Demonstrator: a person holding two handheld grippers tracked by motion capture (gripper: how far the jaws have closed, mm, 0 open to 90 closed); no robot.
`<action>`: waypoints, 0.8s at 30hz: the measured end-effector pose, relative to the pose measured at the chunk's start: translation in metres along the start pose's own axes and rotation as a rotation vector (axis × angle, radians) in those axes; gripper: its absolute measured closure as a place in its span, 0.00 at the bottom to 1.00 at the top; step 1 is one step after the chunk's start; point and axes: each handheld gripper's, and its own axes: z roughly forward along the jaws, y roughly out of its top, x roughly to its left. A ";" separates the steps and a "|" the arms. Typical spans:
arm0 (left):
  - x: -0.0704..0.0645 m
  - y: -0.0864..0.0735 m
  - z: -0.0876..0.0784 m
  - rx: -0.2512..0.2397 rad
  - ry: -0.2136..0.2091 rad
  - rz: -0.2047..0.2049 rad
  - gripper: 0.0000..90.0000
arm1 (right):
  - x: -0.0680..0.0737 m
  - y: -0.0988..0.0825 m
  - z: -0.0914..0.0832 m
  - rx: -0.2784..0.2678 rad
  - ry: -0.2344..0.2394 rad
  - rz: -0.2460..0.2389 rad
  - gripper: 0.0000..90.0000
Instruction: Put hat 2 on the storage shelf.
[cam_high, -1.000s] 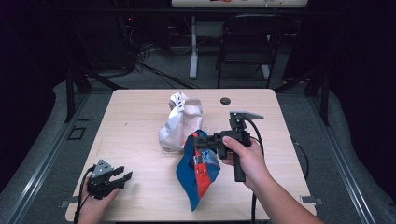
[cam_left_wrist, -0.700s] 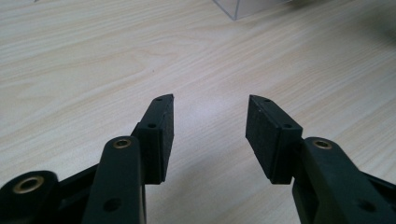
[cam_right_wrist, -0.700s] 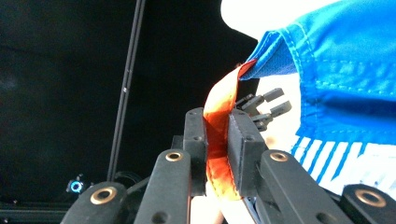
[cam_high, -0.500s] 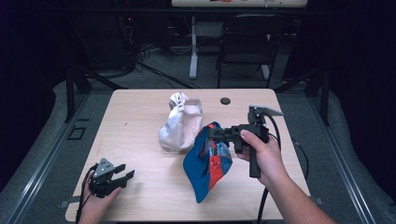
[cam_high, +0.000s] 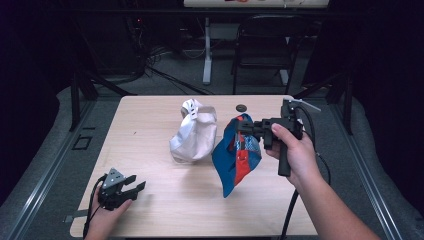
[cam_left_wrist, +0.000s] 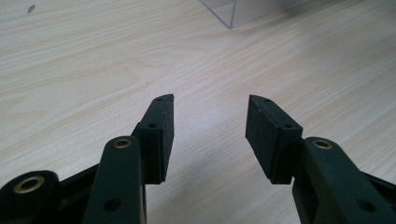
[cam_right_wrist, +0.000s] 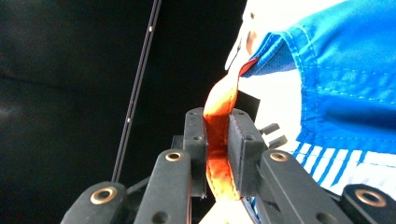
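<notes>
The blue garment (cam_high: 236, 157) hangs from the right gripper (cam_high: 245, 126), lifted at the right-hand part of the table (cam_high: 150, 200) in the high view, its lower end reaching down close to the wood. It is a soft, mesh-like sports fabric, bright blue with red and orange panels and a patch of white stripes; in the right gripper view the weave shows fine stitched seams along the blue cloth (cam_right_wrist: 345, 70) and an orange hemmed edge (cam_right_wrist: 219, 140) running down between the two black jaws. Those jaws are clamped tight on that orange edge, the ribbed pads pressing it from both sides, so the rest of the garment drapes away above and to the right of the fingers. Just beside it, to the left in the high view, lies a crumpled white garment (cam_high: 192, 132), bunched into a rounded heap and not touching the gripper. A small dark round thing (cam_high: 241, 107) sits near the far edge of the table. The left gripper (cam_high: 131, 187) rests low at the near left of the pale, fine-grained wooden top, its jaws spread wide with nothing between them, having just opened a little further. No writing can be read on either garment.
</notes>
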 end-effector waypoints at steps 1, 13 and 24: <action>0.000 0.000 0.000 0.000 0.000 0.000 0.58 | 0.000 0.000 0.000 0.000 0.000 0.000 0.88; 0.000 -0.002 -0.006 0.009 0.004 0.006 0.58 | 0.016 0.021 -0.014 -0.093 -0.016 -0.023 0.88; -0.002 -0.003 -0.002 0.011 0.003 0.013 0.56 | 0.017 0.038 -0.026 -0.158 -0.056 -0.005 0.88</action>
